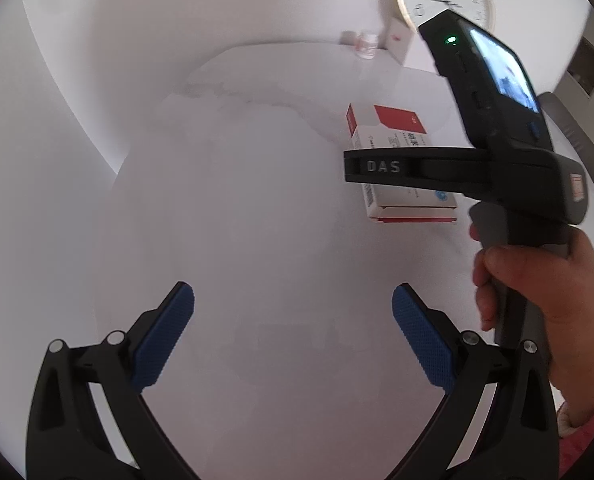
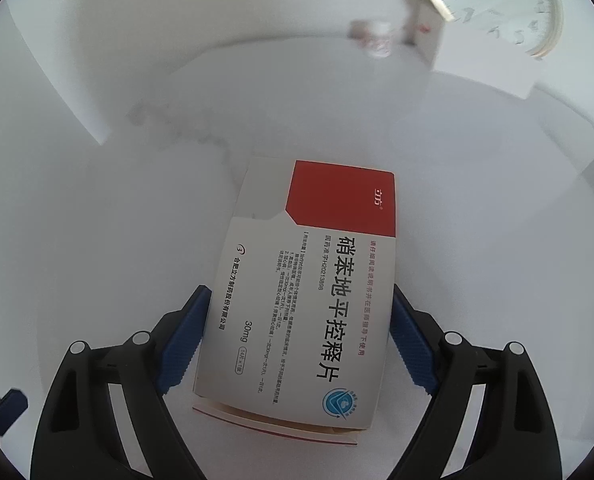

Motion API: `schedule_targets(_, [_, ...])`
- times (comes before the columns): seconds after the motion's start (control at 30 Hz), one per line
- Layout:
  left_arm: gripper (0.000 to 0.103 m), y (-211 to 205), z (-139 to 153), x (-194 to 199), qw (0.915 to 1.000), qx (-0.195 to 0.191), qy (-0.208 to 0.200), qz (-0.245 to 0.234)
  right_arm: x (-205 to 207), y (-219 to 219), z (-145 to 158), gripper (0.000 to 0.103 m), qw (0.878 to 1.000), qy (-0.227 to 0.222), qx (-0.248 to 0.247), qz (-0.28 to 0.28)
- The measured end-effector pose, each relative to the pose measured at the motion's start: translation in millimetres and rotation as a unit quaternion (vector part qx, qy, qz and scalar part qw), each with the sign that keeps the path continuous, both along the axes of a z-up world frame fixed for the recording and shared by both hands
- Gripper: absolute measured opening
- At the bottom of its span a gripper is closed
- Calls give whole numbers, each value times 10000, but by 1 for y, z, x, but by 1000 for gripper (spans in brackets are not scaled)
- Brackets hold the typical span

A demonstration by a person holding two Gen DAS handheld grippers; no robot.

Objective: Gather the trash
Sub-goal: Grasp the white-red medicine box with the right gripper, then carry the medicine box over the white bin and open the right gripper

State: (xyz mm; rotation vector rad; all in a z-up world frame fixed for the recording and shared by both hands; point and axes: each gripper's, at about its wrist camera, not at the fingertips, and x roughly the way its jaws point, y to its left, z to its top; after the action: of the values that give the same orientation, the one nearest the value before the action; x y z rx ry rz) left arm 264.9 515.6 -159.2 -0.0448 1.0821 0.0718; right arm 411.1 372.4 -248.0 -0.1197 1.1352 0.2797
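Medicine box (image 2: 301,300), long axis along the fingers, is bracketed by right gripper (image 2: 297,336), pads touching/gripping; left gripper (image 1: 293,336) is held open, empty, mid-desk (image 1: 257,240).

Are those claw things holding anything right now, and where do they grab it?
The right gripper has the medicine box between its fingers, at the long sides near its open end; whether it is squeezing cannot be told. The left gripper holds nothing.

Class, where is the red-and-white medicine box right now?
The medicine box sits between the blue pads of the right hand-held gripper above the white table, centre of the right wrist view.
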Motion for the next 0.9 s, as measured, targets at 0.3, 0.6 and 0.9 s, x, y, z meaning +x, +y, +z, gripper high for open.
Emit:
schedule_targets(0.3, [95, -115, 44, -64, 9963, 53, -293, -808, -124, -154, 89, 85, 9964, -573, 176, -598])
schedule_targets(0.6, [95, -326, 60, -177, 9817, -83, -446, -1850, -310, -380, 128, 86, 9872, -823, 219, -1347])
schedule_targets(0.9, [95, -528, 27, -259, 9568, -483, 194, -2861, -490, -609, 109, 86, 9609, -600, 21, -2705])
